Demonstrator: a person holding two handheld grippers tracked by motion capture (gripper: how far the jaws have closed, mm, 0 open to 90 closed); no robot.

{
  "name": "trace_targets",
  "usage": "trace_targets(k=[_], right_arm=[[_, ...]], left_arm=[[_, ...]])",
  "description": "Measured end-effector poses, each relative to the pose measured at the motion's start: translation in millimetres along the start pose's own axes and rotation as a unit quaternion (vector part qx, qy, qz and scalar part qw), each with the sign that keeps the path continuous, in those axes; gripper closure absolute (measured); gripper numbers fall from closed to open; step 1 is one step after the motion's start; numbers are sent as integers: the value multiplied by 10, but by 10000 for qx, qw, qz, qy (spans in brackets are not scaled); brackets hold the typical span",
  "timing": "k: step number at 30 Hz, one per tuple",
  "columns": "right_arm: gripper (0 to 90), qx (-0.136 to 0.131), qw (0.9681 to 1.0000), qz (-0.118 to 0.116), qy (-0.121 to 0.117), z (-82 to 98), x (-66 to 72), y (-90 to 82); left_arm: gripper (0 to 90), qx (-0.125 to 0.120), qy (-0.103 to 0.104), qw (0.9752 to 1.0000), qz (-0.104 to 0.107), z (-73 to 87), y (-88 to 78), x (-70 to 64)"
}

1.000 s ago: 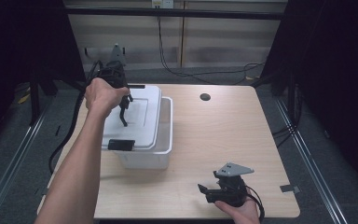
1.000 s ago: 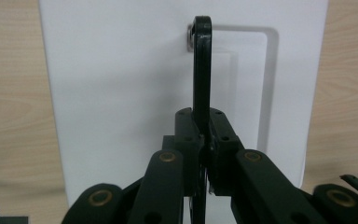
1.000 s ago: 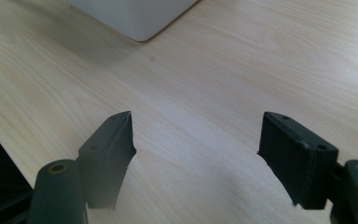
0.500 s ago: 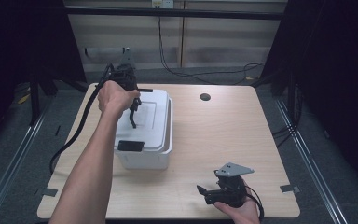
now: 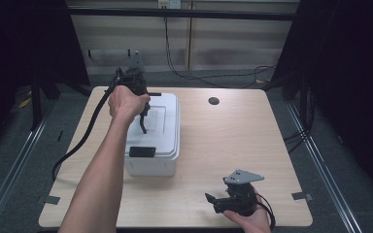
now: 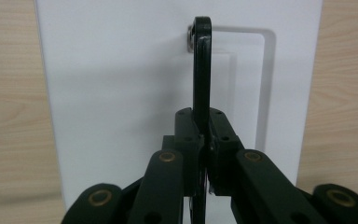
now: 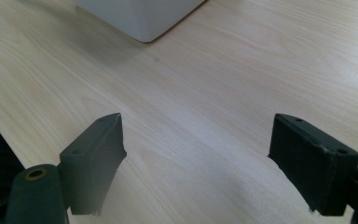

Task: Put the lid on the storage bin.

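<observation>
A white lidded box (image 5: pixel 162 145) stands left of the table's middle. Its black carry handle (image 5: pixel 144 127) is swung upright from the lid (image 6: pixel 121 93). My left gripper (image 5: pixel 142 115) reaches down over the lid, shut on this handle (image 6: pixel 201 65), which runs on past the jaws to its pivot. My right gripper (image 5: pixel 214 200) rests low near the table's front edge, held in a hand, open with nothing between its fingers (image 7: pixel 98 158). A corner of the box (image 7: pixel 140 14) lies ahead of it.
A black latch (image 5: pixel 142 152) sits on the box's near end. A round cable hole (image 5: pixel 213 101) marks the wooden table (image 5: pixel 223 145) at the back. The left gripper's cable (image 5: pixel 85 136) trails off the left edge. Dark floor and rails surround the table.
The left hand has moved right and farther back with the handle. The lid, earlier offset to the left of the box, now sits squarely on it. The right gripper has stayed put.
</observation>
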State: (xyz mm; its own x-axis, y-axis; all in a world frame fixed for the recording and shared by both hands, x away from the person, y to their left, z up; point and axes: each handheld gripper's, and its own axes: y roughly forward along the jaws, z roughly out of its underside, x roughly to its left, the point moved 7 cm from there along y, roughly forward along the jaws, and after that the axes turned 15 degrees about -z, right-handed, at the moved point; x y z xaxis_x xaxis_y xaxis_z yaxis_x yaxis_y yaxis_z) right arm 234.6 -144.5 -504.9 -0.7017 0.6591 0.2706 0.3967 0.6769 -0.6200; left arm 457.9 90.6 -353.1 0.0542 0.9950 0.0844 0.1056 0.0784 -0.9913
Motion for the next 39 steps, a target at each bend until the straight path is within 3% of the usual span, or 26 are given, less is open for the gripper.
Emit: trace_targets(k=[4,8,17,29,39], right_arm=[[172,-1,10000,0,3,0,0,0],[172,6,10000,0,1,1,-1,-1],[173,32,10000,-3,0,4,-1,4],[175,61,10000,-4,15,10,2,3],[175,65,10000,0,33,11,-1,6]], left_arm=[[848,62,63,9999,89,6,15,-26],[847,107,89,9999,22,12,35,-17],[847,80,0,9999,69,9,47,-32],[844,90,91,9999,-101,9,91,-106],[841,80,151,9998,-73,5,131,-106]])
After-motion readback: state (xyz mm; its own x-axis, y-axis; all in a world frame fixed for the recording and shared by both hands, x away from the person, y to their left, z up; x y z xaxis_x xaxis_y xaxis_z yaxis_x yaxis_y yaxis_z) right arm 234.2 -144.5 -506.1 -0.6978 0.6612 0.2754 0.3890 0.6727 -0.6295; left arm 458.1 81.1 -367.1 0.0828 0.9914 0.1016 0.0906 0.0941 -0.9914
